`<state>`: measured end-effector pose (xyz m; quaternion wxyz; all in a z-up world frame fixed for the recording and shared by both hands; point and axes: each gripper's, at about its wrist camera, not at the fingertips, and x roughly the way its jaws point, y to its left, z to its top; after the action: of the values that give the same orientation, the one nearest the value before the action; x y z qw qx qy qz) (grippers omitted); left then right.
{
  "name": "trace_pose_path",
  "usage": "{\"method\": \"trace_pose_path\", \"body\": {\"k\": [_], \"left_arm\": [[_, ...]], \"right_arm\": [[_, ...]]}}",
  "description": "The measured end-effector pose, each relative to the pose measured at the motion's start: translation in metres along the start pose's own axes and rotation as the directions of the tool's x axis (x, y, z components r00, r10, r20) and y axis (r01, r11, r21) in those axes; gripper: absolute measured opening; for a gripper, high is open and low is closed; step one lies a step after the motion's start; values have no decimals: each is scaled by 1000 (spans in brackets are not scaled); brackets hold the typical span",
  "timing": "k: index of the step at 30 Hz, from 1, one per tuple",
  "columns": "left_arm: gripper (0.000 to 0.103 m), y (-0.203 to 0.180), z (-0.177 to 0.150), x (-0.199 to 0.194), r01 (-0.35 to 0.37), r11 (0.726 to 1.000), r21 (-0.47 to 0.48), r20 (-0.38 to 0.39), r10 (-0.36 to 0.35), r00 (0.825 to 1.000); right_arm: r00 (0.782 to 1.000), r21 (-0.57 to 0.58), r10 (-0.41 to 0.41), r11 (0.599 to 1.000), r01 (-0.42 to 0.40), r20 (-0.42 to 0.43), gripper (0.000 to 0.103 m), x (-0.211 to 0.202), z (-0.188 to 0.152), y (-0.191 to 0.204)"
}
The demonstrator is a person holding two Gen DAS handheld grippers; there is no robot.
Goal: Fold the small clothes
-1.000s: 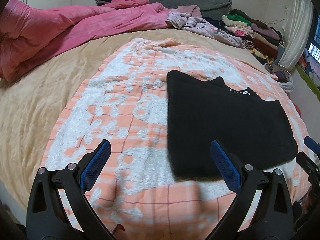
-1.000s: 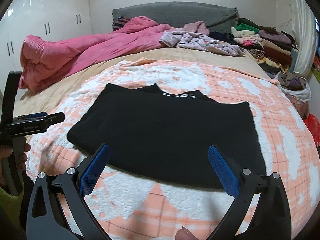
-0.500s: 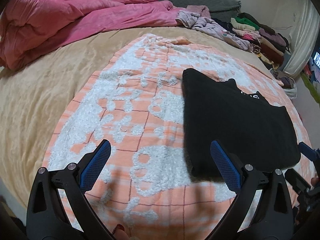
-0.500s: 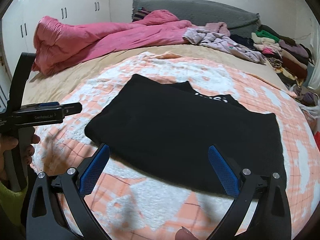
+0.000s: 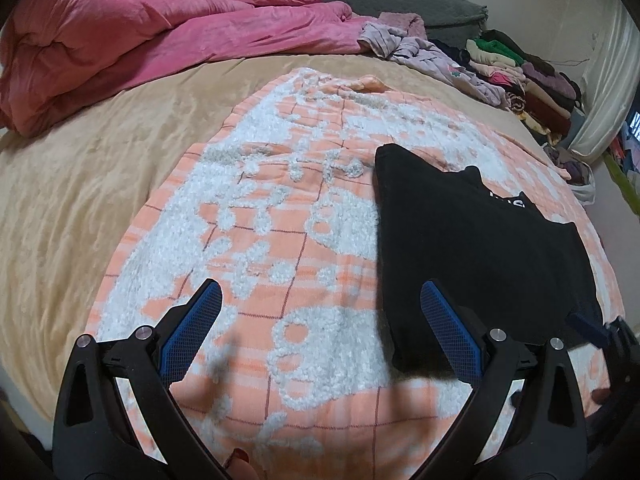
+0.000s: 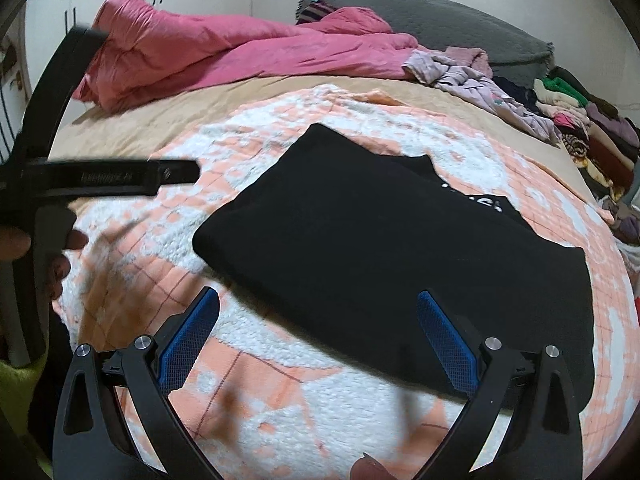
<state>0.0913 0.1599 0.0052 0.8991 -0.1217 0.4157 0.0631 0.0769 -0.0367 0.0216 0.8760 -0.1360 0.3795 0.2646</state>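
The black top (image 6: pixel 384 256) lies flat on the orange-and-white blanket (image 5: pixel 256 240) that covers the near part of the bed (image 5: pixel 80 184), already doubled into a rough rectangle with a strip of white lettering showing at its far edge. It looks like a soft, thickish knit: light, limp, not slippery on the fluffy blanket, and likely to sag and drag if lifted by one point only. The best holds appear to be the two near corners, or the left edge where the layers stack, pinching all layers together so the fold does not slide apart. The left tongs (image 5: pixel 320 328) hang released over bare blanket, just left of the top's near-left corner, holding nothing. The right tongs (image 6: pixel 318 332) are likewise spread wide and empty, poised over the top's near edge. There is ample open blanket to the left of the top and beyond it for swinging a half over. The pink duvet (image 5: pixel 140 40) and the loose clothes (image 6: pixel 472 76) at the head of the bed are well apart, as is the stack (image 6: pixel 592 132) at the far right. The blanket's near edge is close below both tongs, so a pull towards the person could, I judge, drag the top off.
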Motion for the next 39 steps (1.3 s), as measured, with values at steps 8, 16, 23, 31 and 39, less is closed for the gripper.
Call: {"method": "trace_pose_path", "body": {"k": [8, 16, 23, 31, 39], "left_arm": [[93, -2, 18, 12, 8, 1000, 7, -16, -8, 1000], [93, -10, 33, 24, 9, 999, 39, -17, -8, 1000], [93, -14, 47, 38, -3, 998, 63, -19, 5, 1000], [93, -19, 58, 53, -11, 997, 83, -27, 13, 1000], [93, -24, 66, 69, -10, 996, 91, -47, 15, 999]], "right_arm": [[999, -66, -21, 998, 19, -27, 98, 20, -7, 16], [997, -110, -73, 992, 68, -38, 98, 38, -11, 22], [990, -142, -127, 983, 118, -60, 98, 57, -8, 21], [979, -213, -204, 958, 194, -26, 98, 73, -1, 26], [966, -239, -256, 937, 253, 21, 98, 91, 8, 27]]}}
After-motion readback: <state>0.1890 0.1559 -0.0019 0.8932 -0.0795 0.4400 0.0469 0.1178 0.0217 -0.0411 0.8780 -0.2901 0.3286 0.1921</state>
